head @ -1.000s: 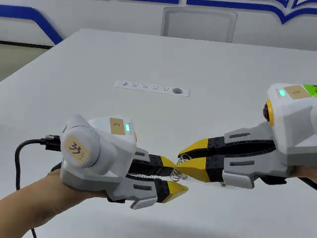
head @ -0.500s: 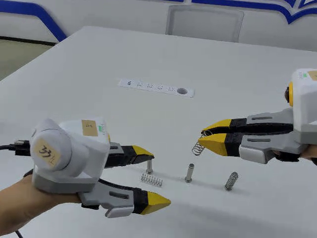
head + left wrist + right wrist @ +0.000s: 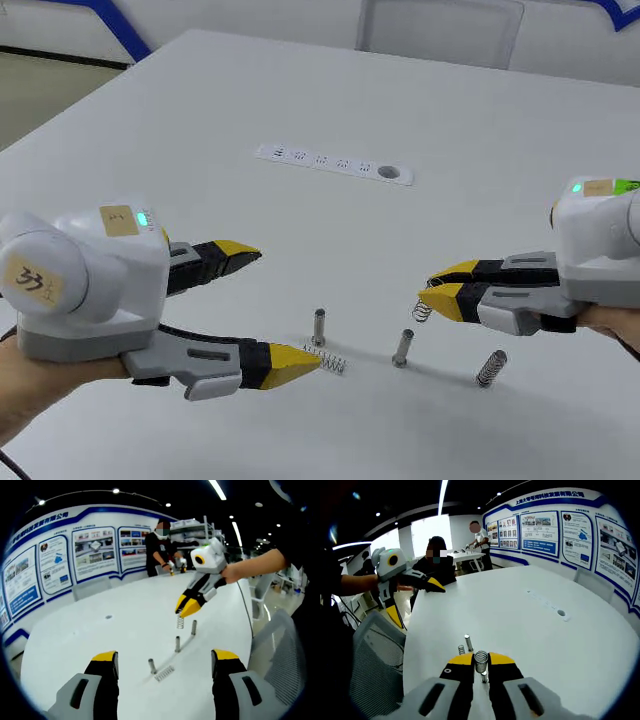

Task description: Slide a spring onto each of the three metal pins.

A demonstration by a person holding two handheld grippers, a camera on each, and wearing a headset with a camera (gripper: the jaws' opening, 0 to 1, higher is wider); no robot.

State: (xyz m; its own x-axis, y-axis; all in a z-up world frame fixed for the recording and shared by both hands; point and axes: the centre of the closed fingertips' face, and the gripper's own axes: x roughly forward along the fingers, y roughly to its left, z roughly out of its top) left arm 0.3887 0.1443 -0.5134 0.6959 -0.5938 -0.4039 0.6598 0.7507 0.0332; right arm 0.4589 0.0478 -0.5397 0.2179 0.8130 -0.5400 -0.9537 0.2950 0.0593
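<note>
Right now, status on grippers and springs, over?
Left gripper open, empty. Right gripper shut on a spring, just above the table. Left pin and middle pin bare, upright; loose spring lying by left pin. Nothing between held spring and middle pin.

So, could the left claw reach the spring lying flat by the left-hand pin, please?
Probably yes. The left claw is open and empty, the spring lies just ahead of it, and nothing sits between them. The pin beside it stands close, so it might get nudged.
</note>
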